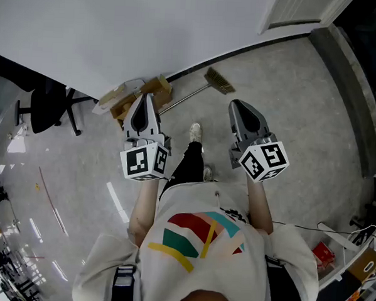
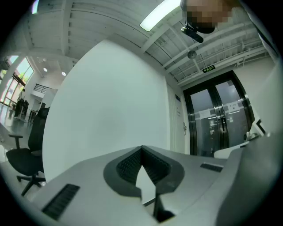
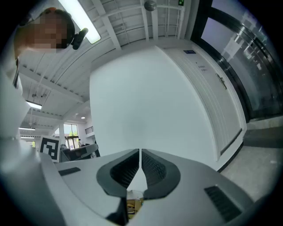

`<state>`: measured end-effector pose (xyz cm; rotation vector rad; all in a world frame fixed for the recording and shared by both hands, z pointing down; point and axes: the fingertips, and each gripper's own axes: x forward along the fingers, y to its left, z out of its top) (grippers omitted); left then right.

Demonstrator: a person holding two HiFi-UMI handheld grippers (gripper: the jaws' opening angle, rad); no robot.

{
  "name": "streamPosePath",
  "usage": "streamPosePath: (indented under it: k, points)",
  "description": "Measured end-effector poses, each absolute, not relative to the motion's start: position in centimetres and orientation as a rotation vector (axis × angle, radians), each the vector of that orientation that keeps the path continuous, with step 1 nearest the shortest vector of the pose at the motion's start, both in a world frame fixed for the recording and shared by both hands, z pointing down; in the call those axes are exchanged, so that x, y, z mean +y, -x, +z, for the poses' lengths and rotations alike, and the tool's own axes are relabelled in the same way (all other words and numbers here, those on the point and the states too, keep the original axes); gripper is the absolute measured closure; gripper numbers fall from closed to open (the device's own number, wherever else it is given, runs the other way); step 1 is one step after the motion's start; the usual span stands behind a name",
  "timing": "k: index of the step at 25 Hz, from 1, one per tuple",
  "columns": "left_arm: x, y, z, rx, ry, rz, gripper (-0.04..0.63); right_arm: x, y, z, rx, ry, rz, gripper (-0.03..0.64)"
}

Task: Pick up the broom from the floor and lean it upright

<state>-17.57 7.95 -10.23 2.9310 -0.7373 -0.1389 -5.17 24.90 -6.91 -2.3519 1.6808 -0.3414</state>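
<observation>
Floor (image 1: 302, 121), broom (image 1: 194, 95) in head view only

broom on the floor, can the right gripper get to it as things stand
Probably not yet. The right gripper is held level, jaws shut, well above the broom, which lies by the wall. Nothing blocks the way; it needs lowering and opening.

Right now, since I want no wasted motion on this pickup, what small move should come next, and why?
Probably tilt the right hand-held gripper down toward the broom and open it. The broom lies flat on the floor by the wall, while that gripper points level at the wall, shut and empty.
</observation>
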Motion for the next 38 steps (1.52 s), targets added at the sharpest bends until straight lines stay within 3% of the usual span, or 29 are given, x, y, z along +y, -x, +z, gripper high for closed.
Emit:
streamPosePath:
  k: [17, 21, 29, 38]
  points:
    - [-5.0, 1.6, -9.2, -0.586, -3.006, -0.09, 0.552, 11.0, -11.3, -7.4, 1.673, 2.462, -0.234, 0.599]
    - [-8.1, -0.4, -7.4, -0.591, -2.977, -0.04, 0.552, 9.1, -14.3, -6.0, 1.672, 2.491, -0.31, 0.533]
    - [-12.1, -2.2, -5.3, -0.641, -2.931, 0.005, 0.552, 5.5, -16.6, -4.2, 1.707, 2.5, -0.426, 0.531]
    - [-13.2, -3.8, -6.3, -0.732, -2.921, -0.029, 0.552, 0.8, -17.3, -6.1, 1.955, 2.359, -0.321, 0.532]
